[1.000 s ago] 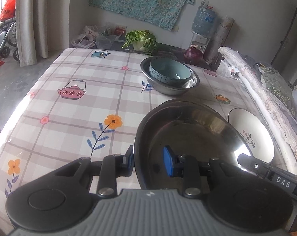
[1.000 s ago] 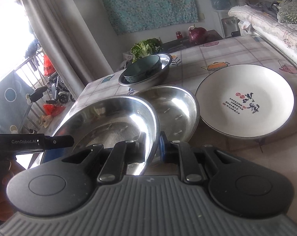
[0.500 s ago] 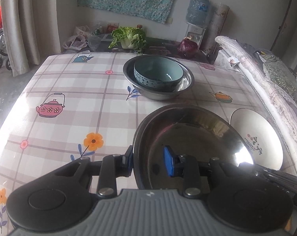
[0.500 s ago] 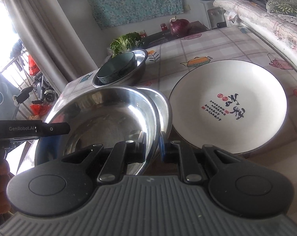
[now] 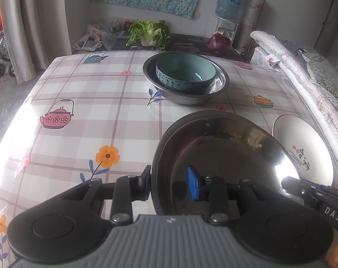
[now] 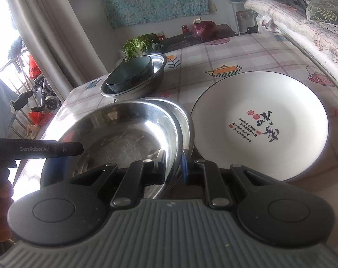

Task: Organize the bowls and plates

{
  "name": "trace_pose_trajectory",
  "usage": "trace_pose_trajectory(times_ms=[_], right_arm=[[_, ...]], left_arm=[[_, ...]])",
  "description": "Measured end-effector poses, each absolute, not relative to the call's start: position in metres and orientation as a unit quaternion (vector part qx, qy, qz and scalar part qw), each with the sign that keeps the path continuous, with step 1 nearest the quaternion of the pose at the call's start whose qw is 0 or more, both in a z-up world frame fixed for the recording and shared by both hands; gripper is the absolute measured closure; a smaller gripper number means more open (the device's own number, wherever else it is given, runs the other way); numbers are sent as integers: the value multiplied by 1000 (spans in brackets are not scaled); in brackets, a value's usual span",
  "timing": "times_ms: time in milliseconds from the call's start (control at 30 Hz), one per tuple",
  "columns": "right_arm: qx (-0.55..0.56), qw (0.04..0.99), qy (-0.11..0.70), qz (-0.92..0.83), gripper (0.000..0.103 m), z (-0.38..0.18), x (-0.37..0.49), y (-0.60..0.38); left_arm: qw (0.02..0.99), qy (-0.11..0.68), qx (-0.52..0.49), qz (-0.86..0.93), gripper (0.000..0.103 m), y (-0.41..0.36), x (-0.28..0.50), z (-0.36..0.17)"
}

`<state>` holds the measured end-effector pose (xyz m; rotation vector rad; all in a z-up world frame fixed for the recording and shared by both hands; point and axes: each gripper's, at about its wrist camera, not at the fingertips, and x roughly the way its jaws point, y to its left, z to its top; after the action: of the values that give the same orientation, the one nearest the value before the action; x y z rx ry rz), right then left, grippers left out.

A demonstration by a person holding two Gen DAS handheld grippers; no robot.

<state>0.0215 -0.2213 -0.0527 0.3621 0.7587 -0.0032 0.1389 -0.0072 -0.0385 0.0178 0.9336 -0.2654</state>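
The left tool (image 5: pixel 170 186) and right tool (image 6: pixel 172 167) each straddle the rim of the steel basin (image 6: pixel 115 134); the right clamps it, while the left's grip cannot be confirmed. A second steel basin (image 6: pixel 184 120) lies beneath, the white plate (image 6: pixel 258 125) just right

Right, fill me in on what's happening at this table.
A person holds a round stainless steel plate by its rim with both handheld grippers: the right gripper is clamped on one edge, while the left gripper straddles the opposite edge. It sits over a second steel plate on the plaid tablecloth. Beside it lies a white ceramic plate with calligraphy; farther back, a teal ceramic bowl rests in a steel basin.
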Motion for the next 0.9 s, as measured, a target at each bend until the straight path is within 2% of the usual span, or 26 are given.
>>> trace_pose_trajectory(times_ms=[400, 533, 700, 900], right_arm=[[160, 913, 375, -4, 87, -51, 25, -218], [154, 914, 375, -7, 80, -50, 25, -216], [156, 914, 375, -13, 77, -50, 24, -218], [154, 916, 369, -16, 71, -45, 19, -218]], left_arm=[[886, 446, 20, -122, 70, -7, 138, -41], [891, 435, 25, -128, 67, -10, 134, -36], [895, 425, 34, -130, 67, -12, 129, -32], [901, 412, 41, -130, 60, -15, 123, -25]])
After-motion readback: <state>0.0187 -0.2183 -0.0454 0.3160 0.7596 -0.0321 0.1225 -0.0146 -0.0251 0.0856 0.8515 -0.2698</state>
